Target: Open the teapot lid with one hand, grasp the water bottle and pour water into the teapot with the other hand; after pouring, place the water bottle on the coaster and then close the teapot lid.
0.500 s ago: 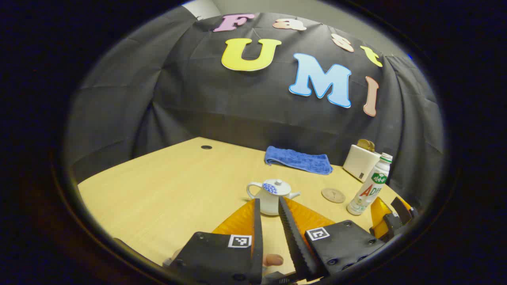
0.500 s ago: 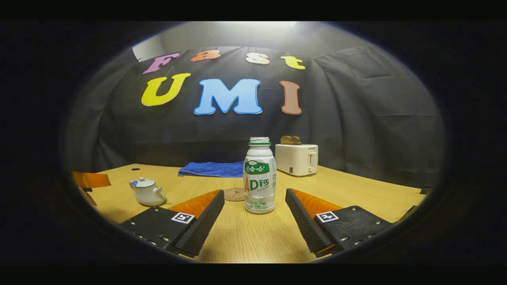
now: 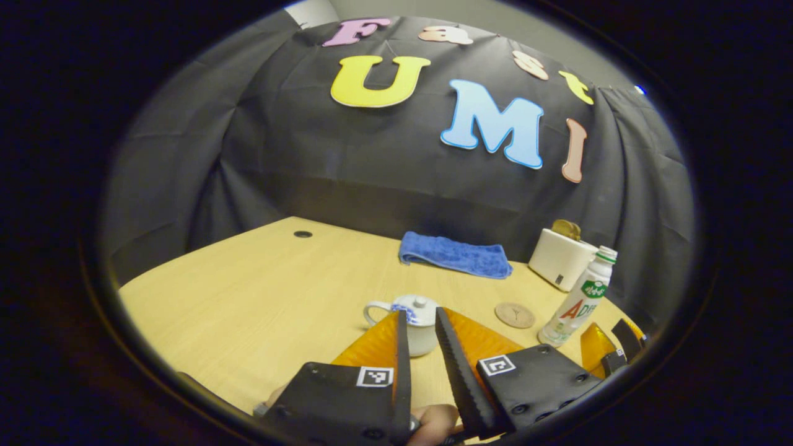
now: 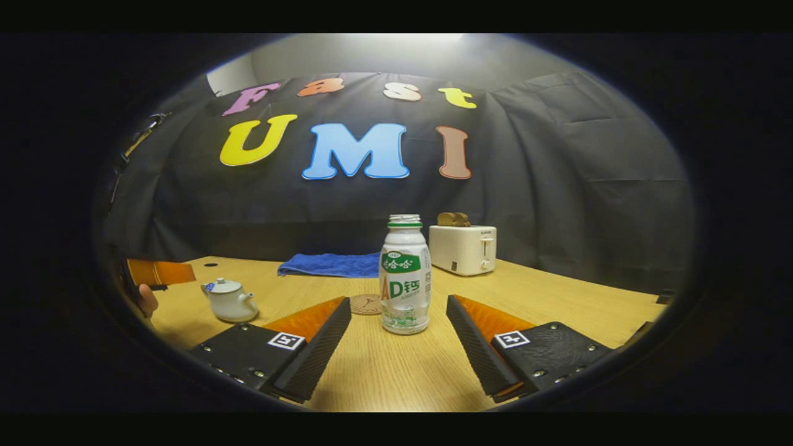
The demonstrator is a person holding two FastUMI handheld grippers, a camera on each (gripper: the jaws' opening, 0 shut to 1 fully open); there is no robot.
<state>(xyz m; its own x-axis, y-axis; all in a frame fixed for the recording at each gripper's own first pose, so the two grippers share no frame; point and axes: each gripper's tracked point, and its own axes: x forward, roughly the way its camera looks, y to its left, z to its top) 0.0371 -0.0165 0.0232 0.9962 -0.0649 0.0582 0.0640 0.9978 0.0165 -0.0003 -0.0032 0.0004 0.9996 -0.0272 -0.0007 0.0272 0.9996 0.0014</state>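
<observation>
Since the earlier frame the left tongs have been carried nearer the teapot, which now lies lower in the left gripper view and is partly hidden behind the fingertips; the right tongs are seen unchanged. The left tongs are nearly closed, a narrow gap being left between the fingers, and nothing is held; the lid is seated on the pot just ahead of that gap. A hand is seen at the base of these tongs. The right tongs are spread wide and empty, with the water bottle standing upright on the counter between and just beyond the fingertips, untouched by either. The coaster lies flat behind the left finger of the right tongs, near the bottle. Farther beyond the bottle a blue towel and a toaster are placed. In the right gripper view the teapot is seen well to the left, beside the other tongs.
</observation>
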